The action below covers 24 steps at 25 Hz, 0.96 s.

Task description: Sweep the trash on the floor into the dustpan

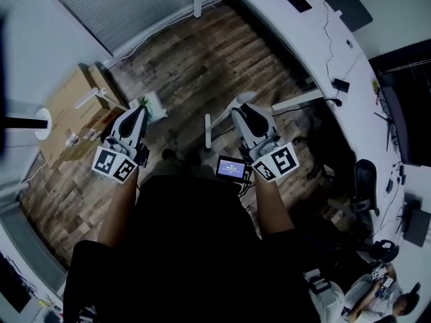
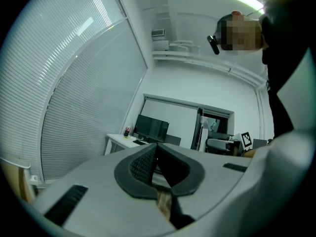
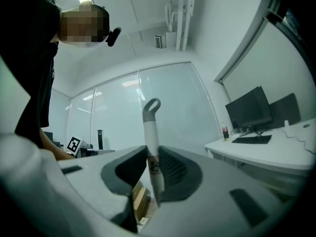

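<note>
Looking down from your head, both arms reach forward over a wooden floor (image 1: 202,52). A white curved worktop (image 1: 296,39) runs along the upper right of the frame, and a cardboard box (image 1: 71,110) sits at the left.

Your right tool (image 3: 150,154) is pinching a broom handle (image 3: 149,127). The handle is white with a grey loop on top, and it stands upright between the pads at the centre of the right gripper view.

Your left tool (image 2: 157,148) is pressed together with nothing between its pads.

In the head view, a small pale green and white item (image 1: 152,106) lies on the floor just beyond the left tool, above and left of centre. Whether it is trash or part of the dustpan cannot be told.

The handle looks like a stiff, light, smooth plastic tube, so it may twist or slide in a 2-pad grip. Holding it on the straight white shaft below the loop, as now, seems sound. A dustpan would likely be light and best taken by its handle.
</note>
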Available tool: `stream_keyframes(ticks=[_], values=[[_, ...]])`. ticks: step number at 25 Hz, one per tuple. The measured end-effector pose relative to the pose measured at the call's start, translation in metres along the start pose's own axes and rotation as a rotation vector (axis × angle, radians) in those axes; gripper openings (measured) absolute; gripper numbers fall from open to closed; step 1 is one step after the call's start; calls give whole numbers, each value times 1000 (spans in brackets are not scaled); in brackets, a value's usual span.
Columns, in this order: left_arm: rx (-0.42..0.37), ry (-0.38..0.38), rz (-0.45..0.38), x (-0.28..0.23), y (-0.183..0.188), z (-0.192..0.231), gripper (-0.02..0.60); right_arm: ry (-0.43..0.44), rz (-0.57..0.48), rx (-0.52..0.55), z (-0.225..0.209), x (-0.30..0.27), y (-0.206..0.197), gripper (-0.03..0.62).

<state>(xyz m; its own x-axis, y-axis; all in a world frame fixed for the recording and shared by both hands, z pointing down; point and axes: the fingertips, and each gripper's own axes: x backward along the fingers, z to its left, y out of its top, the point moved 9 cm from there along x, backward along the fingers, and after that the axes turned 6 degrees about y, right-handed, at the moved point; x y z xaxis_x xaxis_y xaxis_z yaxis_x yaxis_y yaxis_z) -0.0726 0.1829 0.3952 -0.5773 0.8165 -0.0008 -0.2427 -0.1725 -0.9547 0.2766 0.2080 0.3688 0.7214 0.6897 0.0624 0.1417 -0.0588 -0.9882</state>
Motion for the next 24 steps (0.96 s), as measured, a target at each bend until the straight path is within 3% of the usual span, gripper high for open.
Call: stream_keyframes(ticks=[11, 24], values=[[-42, -55, 10, -23, 11, -6, -6, 7, -30, 15, -10, -4, 5, 80], [-25, -75, 54, -29, 7, -6, -6, 14, -64, -11, -14, -2, 12, 80]])
